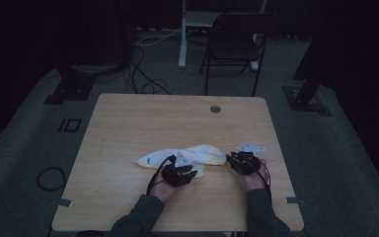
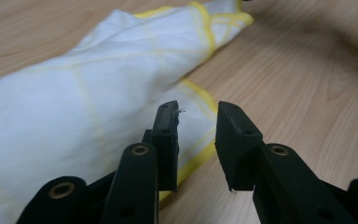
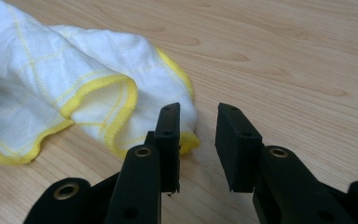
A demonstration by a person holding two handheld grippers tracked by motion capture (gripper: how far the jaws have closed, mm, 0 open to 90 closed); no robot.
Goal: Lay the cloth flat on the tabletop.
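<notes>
A crumpled white cloth (image 1: pixel 190 155) with a yellow hem lies on the wooden table (image 1: pixel 177 118), near its front. My left gripper (image 1: pixel 184 169) sits at the cloth's near edge. In the left gripper view its jaws (image 2: pixel 196 112) stand open over bare wood, with the cloth (image 2: pixel 98 93) and its yellow hem just left of them. My right gripper (image 1: pixel 235 160) rests at the cloth's right end. Its jaws (image 3: pixel 198 112) are open too, and the cloth's folded corner (image 3: pixel 121 84) lies against the outside of the left jaw, with nothing between the pads.
A round cable hole (image 1: pixel 215 108) sits near the table's far edge. Behind the table stand a dark folding chair (image 1: pixel 234 42) and a white post (image 1: pixel 182 34). Cables (image 1: pixel 143 74) trail on the floor, and black stand bases (image 1: pixel 71 89) flank the table.
</notes>
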